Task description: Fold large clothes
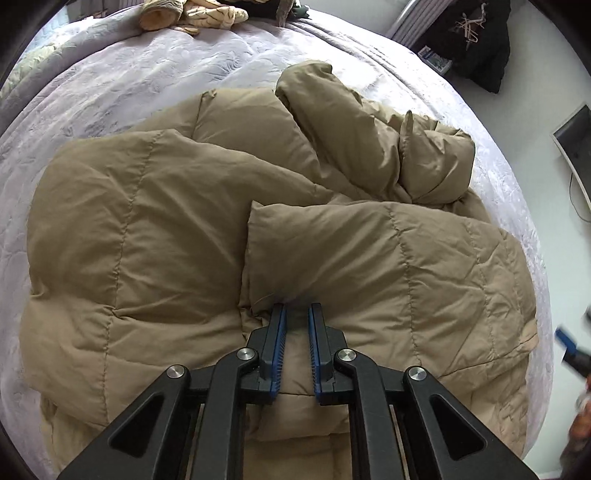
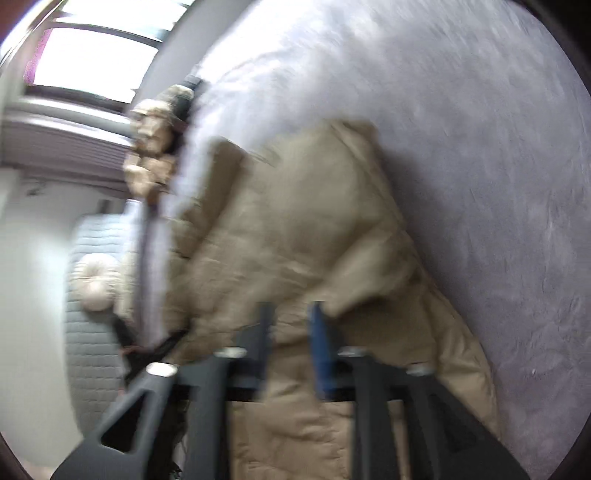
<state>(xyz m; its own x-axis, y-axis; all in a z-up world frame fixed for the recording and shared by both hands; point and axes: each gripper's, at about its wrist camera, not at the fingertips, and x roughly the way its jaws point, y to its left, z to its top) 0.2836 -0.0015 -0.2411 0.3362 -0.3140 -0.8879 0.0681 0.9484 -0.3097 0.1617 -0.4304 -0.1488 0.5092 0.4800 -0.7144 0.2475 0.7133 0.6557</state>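
Left wrist view: left gripper [image 1: 297, 306] is hovering nearest, jaws spread, tips just over a fold of the tan coat [image 1: 184, 229], which is lying bunched on the lilac bedspread [image 1: 110, 85]. Dark clothes [image 1: 476, 40] are lying by the far edge.

Right wrist view, blurred: right gripper [image 2: 291, 308] is sitting over the coat [image 2: 295, 221], jaws spread, nothing clearly pinched. Only this view is showing a window [image 2: 96, 55] and a round cushion [image 2: 96, 273].

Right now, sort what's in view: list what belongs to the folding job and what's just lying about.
Part of the job:
- tan puffer coat, spread on the bed
- left claw, over the coat
- right claw, blurred

Lying about:
- lavender bedspread
- cream knitwear at the far edge
- black garment beside the bed
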